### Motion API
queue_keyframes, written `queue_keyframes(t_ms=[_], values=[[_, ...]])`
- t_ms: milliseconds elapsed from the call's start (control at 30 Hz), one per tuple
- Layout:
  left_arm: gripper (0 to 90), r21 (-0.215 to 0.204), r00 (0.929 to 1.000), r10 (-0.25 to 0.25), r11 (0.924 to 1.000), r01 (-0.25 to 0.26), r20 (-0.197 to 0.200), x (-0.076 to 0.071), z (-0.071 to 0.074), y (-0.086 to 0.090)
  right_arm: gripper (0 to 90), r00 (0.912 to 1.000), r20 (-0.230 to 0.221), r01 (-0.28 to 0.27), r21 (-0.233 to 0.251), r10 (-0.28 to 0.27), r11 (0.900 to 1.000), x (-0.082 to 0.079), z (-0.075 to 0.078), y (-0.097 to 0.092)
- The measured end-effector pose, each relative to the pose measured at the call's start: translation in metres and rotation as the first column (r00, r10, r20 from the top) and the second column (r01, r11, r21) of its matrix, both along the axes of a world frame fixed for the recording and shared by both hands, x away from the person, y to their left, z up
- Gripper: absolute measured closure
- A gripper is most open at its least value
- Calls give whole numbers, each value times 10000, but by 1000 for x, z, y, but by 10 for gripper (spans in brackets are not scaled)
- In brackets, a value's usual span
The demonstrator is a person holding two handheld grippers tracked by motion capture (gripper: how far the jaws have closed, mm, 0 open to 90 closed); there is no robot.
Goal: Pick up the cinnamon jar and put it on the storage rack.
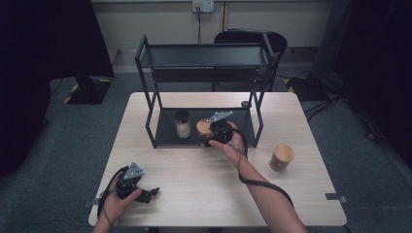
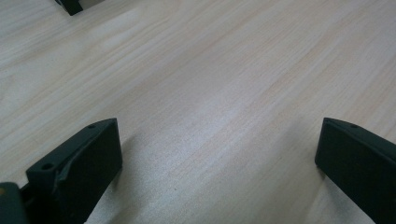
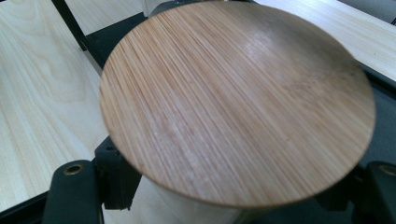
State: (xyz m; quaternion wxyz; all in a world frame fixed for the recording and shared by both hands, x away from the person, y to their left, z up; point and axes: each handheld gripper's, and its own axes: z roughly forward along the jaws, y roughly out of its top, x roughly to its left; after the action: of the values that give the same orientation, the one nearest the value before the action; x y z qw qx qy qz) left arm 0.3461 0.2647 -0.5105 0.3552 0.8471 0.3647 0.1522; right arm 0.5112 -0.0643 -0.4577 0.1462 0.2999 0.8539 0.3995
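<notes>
A jar with a round bamboo lid (image 3: 238, 102) stands at the front edge of the black rack's (image 1: 148, 97) bottom shelf, with my right gripper (image 1: 208, 137) shut on its body below the lid. In the right gripper view the jaws flank the pale jar body, and the lid hides most of it. The same jar's lid (image 1: 203, 126) is just left of the right hand. My left gripper (image 1: 151, 194) rests near the table's front left corner, open, with bare wood between its jaws (image 2: 219, 130).
A jar with a dark lid (image 1: 182, 124) stands on the bottom shelf to the left of the held jar. Another bamboo-lidded jar (image 1: 282, 157) stands on the wooden table (image 1: 194, 170) at the right. A dark chair (image 1: 252, 38) sits behind the rack.
</notes>
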Motion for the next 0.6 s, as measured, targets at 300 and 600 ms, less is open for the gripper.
queue_keyframes(t_ms=[300,600], values=[[2,-4,10000,1,10000,-1,-1,0,0,0,250,9998,106,175,-35,-174,9998,4,-2,2],[2,-1,10000,0,10000,0,-1,0,0,0,250,9991,47,421,50,-421,9991,9,-3,3]])
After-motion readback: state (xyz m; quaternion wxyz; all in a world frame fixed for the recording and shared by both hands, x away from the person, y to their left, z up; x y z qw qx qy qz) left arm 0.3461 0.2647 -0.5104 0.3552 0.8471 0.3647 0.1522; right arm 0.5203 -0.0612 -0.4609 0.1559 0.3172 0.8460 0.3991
